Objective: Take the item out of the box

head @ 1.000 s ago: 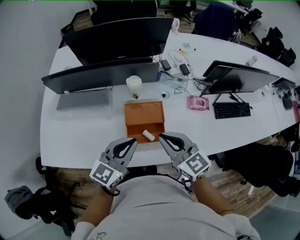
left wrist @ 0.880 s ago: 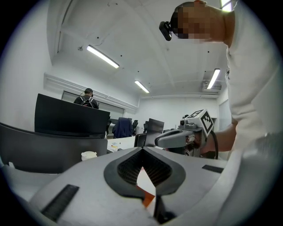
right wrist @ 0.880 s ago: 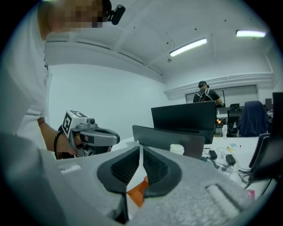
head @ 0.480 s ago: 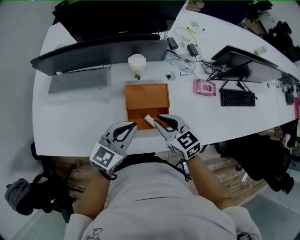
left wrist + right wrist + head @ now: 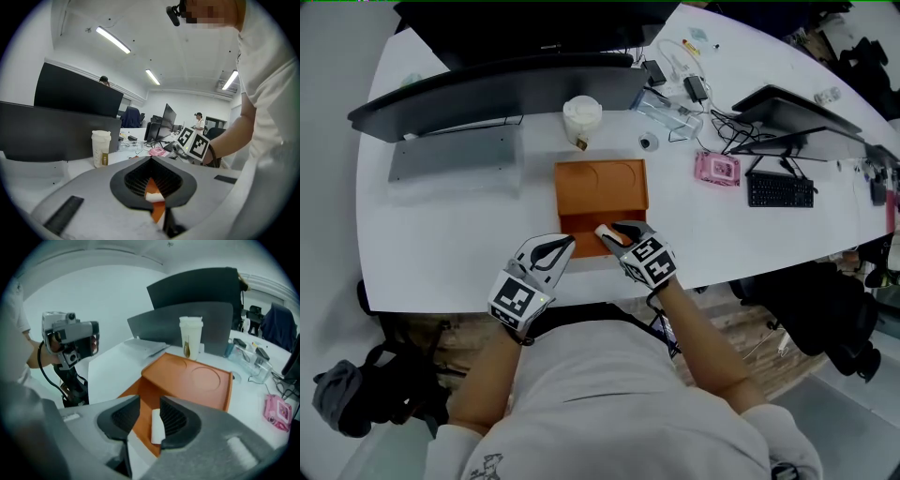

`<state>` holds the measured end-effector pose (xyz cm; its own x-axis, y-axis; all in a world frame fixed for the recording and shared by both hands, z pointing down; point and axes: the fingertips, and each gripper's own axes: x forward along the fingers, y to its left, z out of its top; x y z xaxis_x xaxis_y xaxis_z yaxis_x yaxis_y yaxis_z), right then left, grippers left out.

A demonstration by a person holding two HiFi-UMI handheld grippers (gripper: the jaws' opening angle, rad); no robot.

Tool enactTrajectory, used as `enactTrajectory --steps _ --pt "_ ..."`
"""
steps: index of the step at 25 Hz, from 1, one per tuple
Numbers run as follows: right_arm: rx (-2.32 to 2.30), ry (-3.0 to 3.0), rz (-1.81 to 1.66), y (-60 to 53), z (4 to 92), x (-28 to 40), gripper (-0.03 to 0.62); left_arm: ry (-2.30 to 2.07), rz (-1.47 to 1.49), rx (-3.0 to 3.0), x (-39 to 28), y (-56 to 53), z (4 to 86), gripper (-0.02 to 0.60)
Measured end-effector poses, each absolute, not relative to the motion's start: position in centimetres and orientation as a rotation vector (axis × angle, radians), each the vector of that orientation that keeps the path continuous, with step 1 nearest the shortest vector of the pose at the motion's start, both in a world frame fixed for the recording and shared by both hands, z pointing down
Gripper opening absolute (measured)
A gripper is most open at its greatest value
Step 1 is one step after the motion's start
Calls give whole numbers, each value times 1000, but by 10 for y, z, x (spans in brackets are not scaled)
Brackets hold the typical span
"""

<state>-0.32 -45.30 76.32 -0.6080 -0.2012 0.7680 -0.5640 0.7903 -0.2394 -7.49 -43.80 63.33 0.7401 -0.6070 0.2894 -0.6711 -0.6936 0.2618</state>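
Observation:
An open orange box lies on the white table, its low tray part nearest me. A small white cylinder, the item, lies in that tray near its front edge. My right gripper reaches into the tray and its jaws are opening. The item lies between them, against the right jaw, with a gap to the left jaw. My left gripper hovers at the tray's front left corner, shut with nothing in it. Through its hollow I see the item and the box.
A paper cup stands just behind the box. Dark monitors and a grey keyboard fill the back left. A pink pack, a black keyboard and cables lie to the right. The table's front edge is right under my grippers.
My right gripper has moved forward into the tray and its jaws have spread around the white item. The left gripper has come a little closer to the box's front left corner.

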Motion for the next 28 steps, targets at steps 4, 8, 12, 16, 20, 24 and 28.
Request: enactTrajectory --steps 4,8,12,16,20,24,28 --pt "531 -2084 631 -455 805 -4 138 -965 271 2573 -82 -448 646 -2" --pt "494 -1981 643 -453 835 -5 149 -948 289 2566 -90 -454 660 -2" --pt "473 -1903 648 -452 859 -2 160 -924 301 2567 -96 -454 676 -2" --pt "446 -1856 641 -447 874 -5 164 -906 305 2555 -100 -454 682 -2" --pt "420 -1840 624 -445 878 -7 164 -907 306 2557 -100 -457 681 -2" --pt "425 -1838 605 -443 880 -5 140 -915 307 2555 -99 -457 679 -2" --pt "423 -1844 586 -442 879 -2 132 -922 298 2544 -95 -452 672 -2"
